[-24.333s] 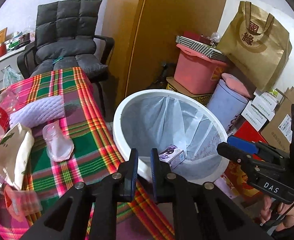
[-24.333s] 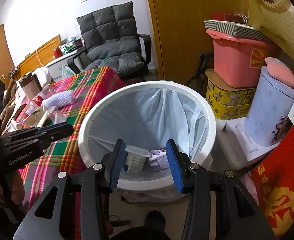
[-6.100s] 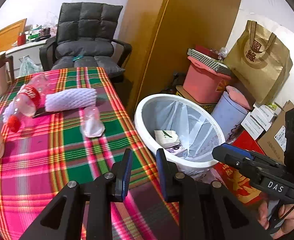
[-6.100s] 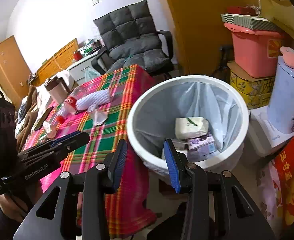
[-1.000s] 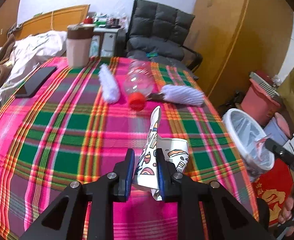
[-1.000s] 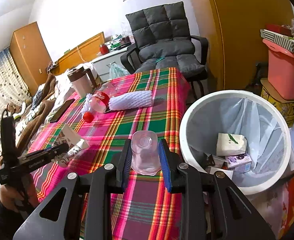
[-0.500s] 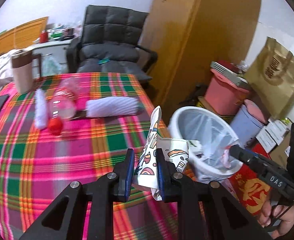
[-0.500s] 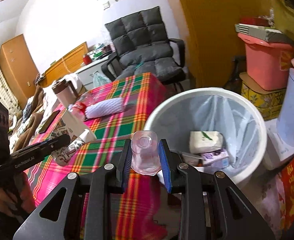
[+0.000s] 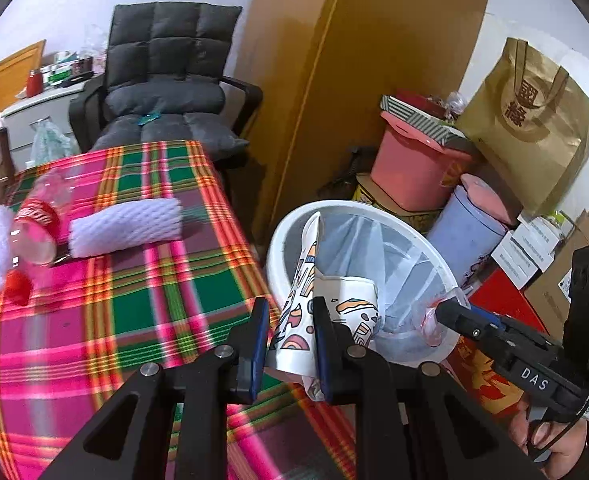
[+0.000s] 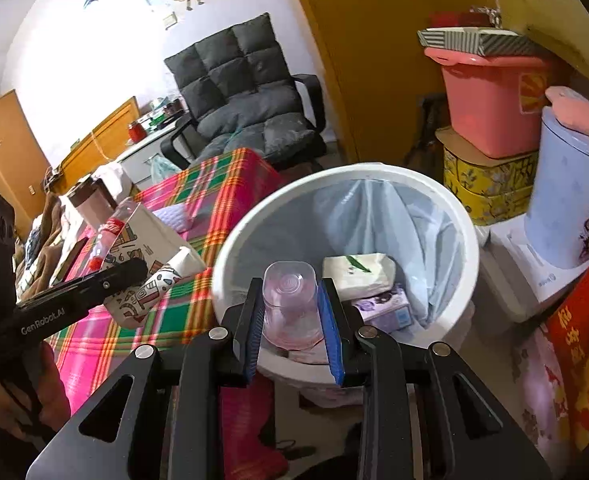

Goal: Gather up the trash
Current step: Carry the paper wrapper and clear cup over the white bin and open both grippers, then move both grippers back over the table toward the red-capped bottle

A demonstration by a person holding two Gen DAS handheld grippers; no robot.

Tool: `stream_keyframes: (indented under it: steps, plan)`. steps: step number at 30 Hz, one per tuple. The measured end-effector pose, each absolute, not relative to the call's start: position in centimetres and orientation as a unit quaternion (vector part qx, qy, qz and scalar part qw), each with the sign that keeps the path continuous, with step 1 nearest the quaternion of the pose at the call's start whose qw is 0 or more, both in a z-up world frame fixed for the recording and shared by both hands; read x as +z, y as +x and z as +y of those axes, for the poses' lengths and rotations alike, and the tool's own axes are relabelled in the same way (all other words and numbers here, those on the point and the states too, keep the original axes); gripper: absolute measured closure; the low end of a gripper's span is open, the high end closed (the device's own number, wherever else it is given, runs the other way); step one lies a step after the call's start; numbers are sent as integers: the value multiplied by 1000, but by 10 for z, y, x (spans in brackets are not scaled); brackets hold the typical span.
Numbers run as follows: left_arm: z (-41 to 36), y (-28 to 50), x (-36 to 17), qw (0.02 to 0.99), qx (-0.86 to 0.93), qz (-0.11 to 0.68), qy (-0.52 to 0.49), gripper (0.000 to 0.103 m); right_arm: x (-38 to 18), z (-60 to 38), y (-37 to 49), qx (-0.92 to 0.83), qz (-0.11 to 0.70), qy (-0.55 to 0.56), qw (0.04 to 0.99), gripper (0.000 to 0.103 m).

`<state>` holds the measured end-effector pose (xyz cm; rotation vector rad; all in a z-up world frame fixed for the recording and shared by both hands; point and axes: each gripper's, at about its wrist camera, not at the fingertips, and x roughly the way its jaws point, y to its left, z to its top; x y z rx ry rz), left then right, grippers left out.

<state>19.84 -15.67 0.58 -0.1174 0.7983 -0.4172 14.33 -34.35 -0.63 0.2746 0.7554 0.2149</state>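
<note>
Claws both clamped: right claw [image 10: 290, 312] on clear flimsy plastic cup [image 10: 290, 300], left claw [image 9: 288, 344] on crushed printed paper cup [image 9: 326, 312] — both light, beside white lined bin [image 10: 434, 192].

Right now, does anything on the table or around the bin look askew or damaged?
Yes. The plastic bottle lies on its side on the plaid tablecloth, beside a white foam sleeve. The paper cup in the left claw is crushed flat.
</note>
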Motion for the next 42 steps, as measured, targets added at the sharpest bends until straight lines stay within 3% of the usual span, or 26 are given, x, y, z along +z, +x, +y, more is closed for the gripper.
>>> stream_keyframes:
  steps: [17,19,22,42]
  plan:
    - [-206,233,-22,874,-248,416,-46,78,-27,-361,157,74,406,122,903,72]
    - [-204,233,-22,873,-252,414,-55,65,-28,-362,157,70,406,125,903,61]
    - [-199,232,-18,876,-251,407,-64,61,-26,-365,157,69,401,129,904,48]
    - [-139,185,15,912,-184,362,-66,61,3,-331,137,129,364,115,915,48]
